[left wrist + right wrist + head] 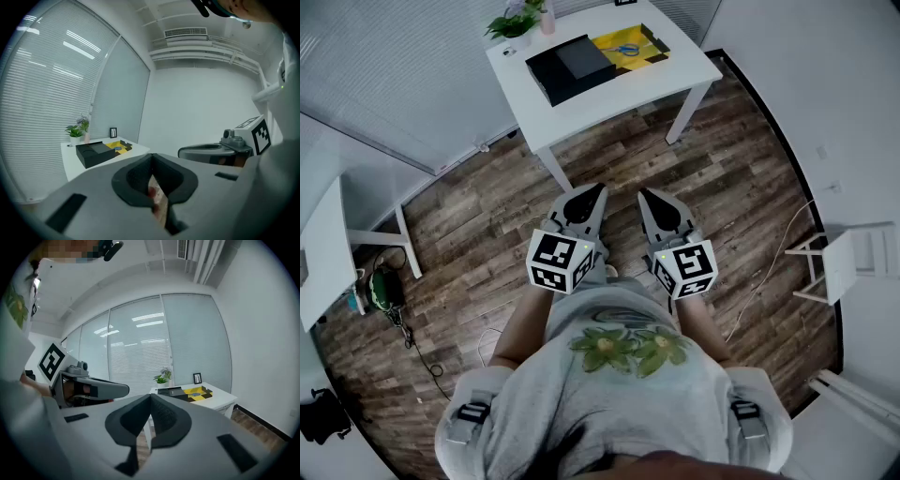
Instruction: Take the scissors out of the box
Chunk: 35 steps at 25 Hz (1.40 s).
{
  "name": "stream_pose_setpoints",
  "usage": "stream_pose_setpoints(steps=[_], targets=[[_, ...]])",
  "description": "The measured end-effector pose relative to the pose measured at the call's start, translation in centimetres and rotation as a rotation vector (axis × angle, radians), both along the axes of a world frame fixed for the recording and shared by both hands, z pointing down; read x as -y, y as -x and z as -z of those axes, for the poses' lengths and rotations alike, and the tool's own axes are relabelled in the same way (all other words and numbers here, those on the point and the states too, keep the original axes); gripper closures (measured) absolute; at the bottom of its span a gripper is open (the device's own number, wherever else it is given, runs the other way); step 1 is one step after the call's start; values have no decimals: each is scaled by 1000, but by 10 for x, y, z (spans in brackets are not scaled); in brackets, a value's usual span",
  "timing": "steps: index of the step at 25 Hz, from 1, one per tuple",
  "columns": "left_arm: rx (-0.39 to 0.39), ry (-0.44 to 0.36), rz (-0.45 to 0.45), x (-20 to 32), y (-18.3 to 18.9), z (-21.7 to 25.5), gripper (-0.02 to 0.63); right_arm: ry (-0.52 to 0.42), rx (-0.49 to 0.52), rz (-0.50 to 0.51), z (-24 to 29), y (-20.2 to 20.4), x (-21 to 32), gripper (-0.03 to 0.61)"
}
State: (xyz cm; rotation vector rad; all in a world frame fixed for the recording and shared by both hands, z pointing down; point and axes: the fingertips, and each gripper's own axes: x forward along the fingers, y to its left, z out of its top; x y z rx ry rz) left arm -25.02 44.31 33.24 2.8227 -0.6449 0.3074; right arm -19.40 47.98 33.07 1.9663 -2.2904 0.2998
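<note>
Head view: a person stands on a wood floor [487,234], with the left gripper [596,190] and right gripper [645,195] held near the waist, well apart from a white table [680,73]. On it, blue-handled scissors [627,49] lie in an open yellow-lined box [607,42].

Left gripper view: jaws clenched, empty.

Right gripper view: jaws clenched, empty.

The scissors are probably light and stiff, and best pinched at the handles.
</note>
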Motion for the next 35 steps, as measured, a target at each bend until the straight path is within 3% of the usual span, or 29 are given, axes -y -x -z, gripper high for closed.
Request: stream_pose_setpoints(steps=[16,24,35], targets=[[16,31,-43,89,-73,-12,606,2,-1,28,-9,-64,83,572],[10,28,-67,180,-115,-2,606,-16,-8,96,3,-93,176,572],[1,33,-81,293,-160,-8,606,9,-13,65,-10,-137,282,571]])
